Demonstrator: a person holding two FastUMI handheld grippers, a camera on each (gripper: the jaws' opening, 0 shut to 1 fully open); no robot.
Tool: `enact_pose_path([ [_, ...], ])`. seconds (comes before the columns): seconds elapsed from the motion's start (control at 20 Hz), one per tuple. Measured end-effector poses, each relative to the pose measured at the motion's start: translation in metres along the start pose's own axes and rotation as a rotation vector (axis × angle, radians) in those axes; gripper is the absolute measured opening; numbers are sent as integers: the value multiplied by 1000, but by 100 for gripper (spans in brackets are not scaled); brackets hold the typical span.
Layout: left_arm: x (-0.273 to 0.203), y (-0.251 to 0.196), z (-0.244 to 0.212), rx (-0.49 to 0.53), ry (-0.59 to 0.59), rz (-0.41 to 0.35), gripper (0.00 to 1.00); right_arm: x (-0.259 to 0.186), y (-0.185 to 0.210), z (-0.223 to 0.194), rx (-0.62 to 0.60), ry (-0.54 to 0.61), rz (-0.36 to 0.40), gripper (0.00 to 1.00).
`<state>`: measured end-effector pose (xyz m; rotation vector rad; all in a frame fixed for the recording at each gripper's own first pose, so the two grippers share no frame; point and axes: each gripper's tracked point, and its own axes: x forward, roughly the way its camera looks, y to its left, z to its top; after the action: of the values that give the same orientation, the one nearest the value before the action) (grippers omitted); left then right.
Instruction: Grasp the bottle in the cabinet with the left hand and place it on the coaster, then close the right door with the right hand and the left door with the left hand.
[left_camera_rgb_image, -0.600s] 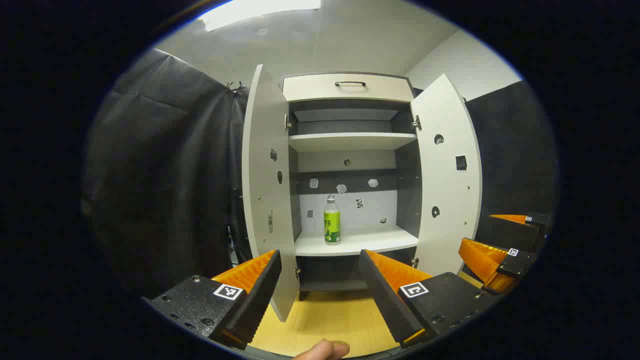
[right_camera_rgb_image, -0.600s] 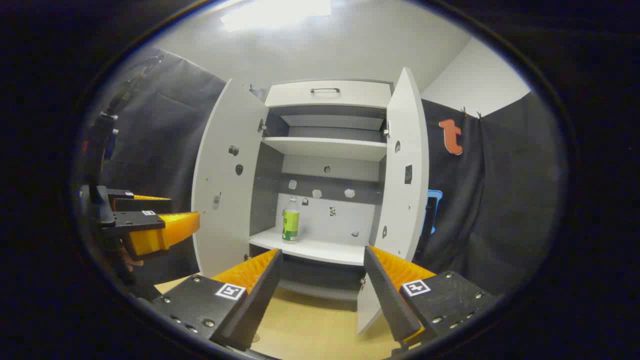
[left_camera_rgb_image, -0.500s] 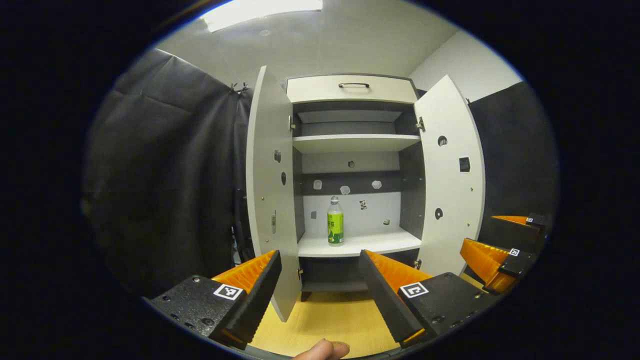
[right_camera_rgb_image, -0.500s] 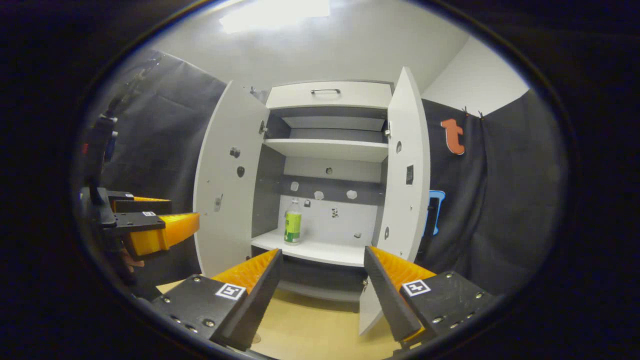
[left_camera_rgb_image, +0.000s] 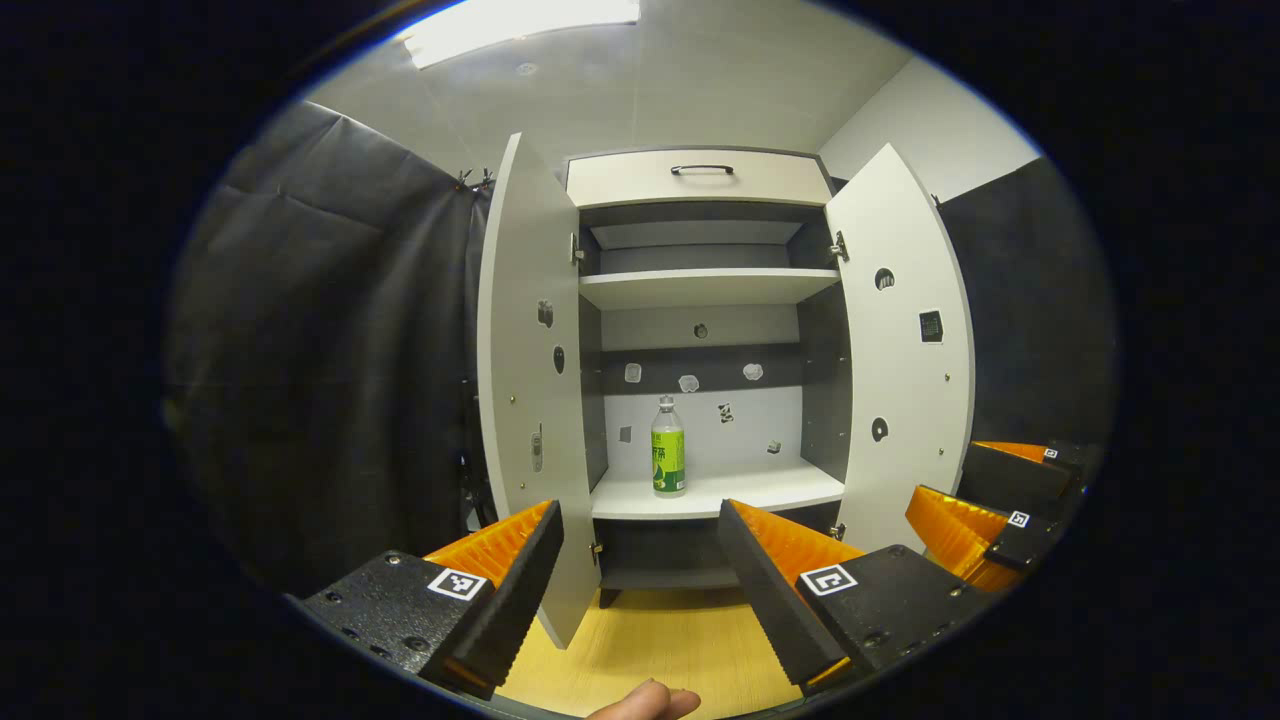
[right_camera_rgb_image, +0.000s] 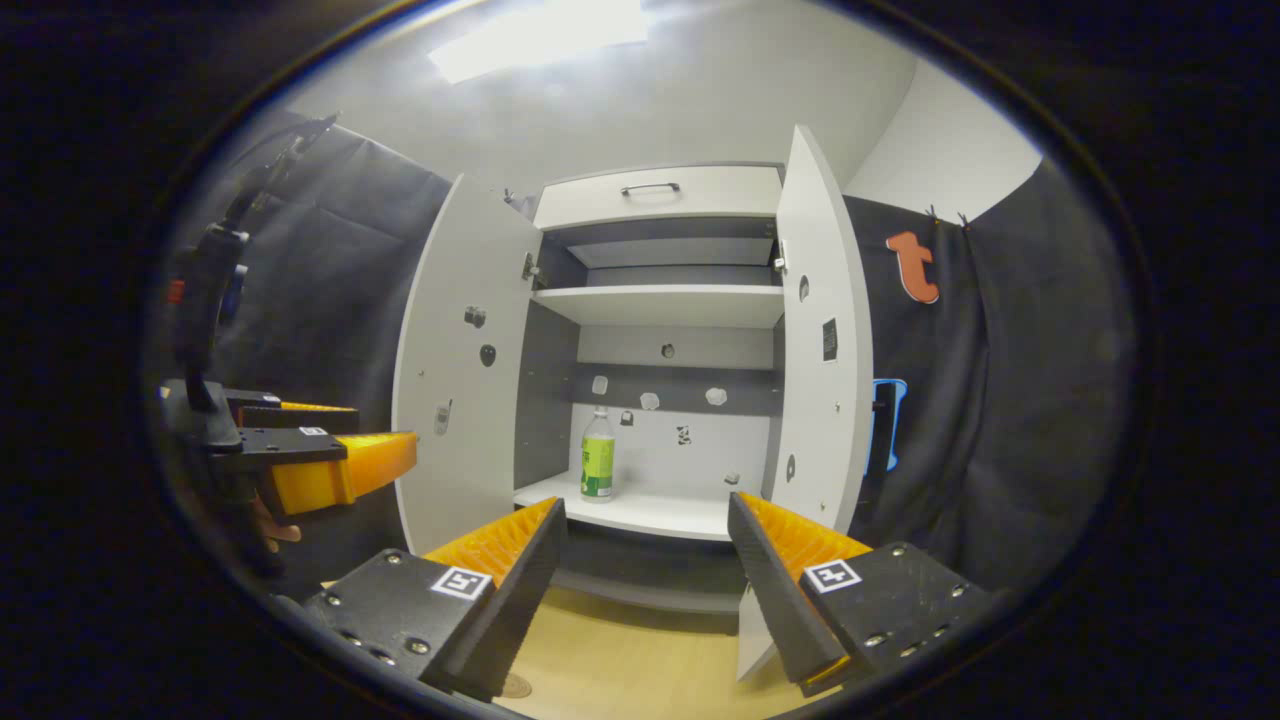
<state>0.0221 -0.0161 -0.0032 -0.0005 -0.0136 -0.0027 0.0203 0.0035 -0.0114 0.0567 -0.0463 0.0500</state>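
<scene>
A clear bottle (left_camera_rgb_image: 668, 460) with a green label stands upright on the lower shelf (left_camera_rgb_image: 720, 490) of a white cabinet. Both doors hang wide open: the left door (left_camera_rgb_image: 525, 400) and the right door (left_camera_rgb_image: 905, 360). My left gripper (left_camera_rgb_image: 640, 590) is open and empty, well short of the cabinet and aimed at the bottle. My right gripper (right_camera_rgb_image: 645, 590) is open too, facing the shelf from the right. In the right gripper view the bottle (right_camera_rgb_image: 598, 455) stands near the left door (right_camera_rgb_image: 460, 370). A small round coaster (right_camera_rgb_image: 515, 686) peeks out at the bottom edge.
A light wooden table top (left_camera_rgb_image: 660, 650) lies in front of the cabinet. Off to the right in the left gripper view hangs the right gripper (left_camera_rgb_image: 945, 478). The left gripper (right_camera_rgb_image: 385, 428) shows at the left of the right gripper view. Black cloth walls flank the cabinet. An upper shelf (left_camera_rgb_image: 705, 285) and a drawer (left_camera_rgb_image: 700, 180) sit above.
Both views have drifted slightly. The bottle looks a little smaller and lower in the left gripper view. In the right gripper view the cabinet has slid right and down. Both grippers stay open.
</scene>
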Motion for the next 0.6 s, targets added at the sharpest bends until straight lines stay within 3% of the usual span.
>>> enact_pose_path([
  [0.6, 121, -18, -19, -25, 15, -80, 98, 56, -19, 7, 56, -11, -37, 98],
])
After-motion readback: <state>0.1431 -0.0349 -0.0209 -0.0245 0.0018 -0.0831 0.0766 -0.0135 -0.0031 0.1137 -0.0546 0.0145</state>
